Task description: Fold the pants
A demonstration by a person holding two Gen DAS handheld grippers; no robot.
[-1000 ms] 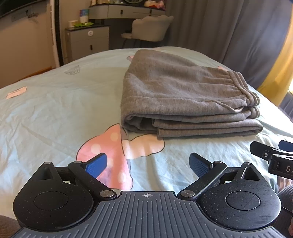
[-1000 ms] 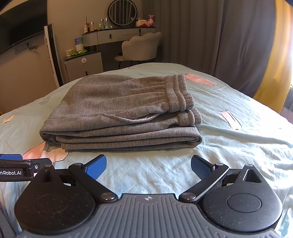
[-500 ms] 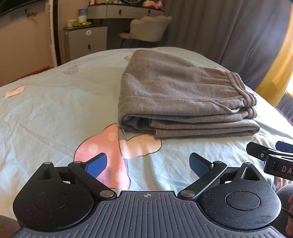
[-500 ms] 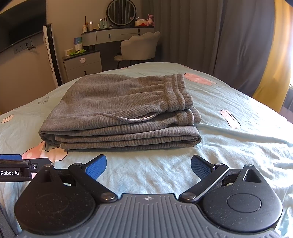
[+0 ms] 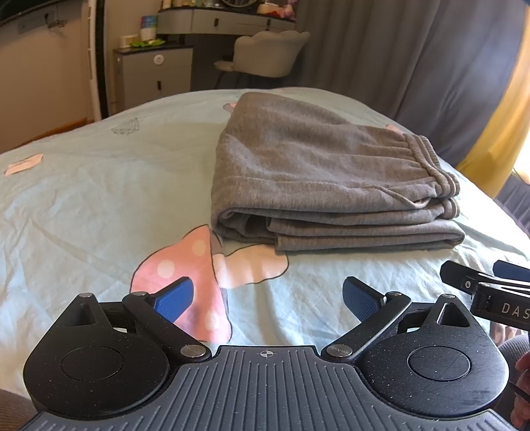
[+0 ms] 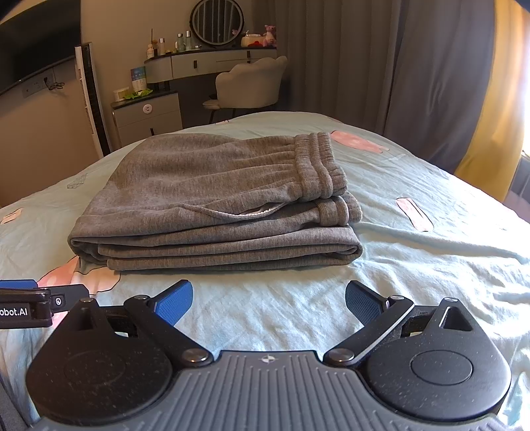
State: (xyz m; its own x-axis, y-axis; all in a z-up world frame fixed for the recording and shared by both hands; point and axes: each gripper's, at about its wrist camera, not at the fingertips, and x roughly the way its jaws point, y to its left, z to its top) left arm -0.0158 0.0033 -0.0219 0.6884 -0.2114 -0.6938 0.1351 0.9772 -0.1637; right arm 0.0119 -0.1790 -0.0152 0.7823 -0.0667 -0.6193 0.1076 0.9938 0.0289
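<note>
The grey pants lie folded in a thick flat stack on the light blue bedsheet, waistband to the right; they also show in the right wrist view. My left gripper is open and empty, held back from the stack's near left corner. My right gripper is open and empty, short of the stack's near edge. Each gripper shows at the edge of the other's view: the right one and the left one.
The sheet carries a pink mushroom print. Beyond the bed stand a dresser, a vanity desk with a round mirror, a pale chair, grey curtains and a yellow curtain.
Both grippers have drawn back slightly from the folded pants, which sit a little farther off in both views. The pants have not moved.
</note>
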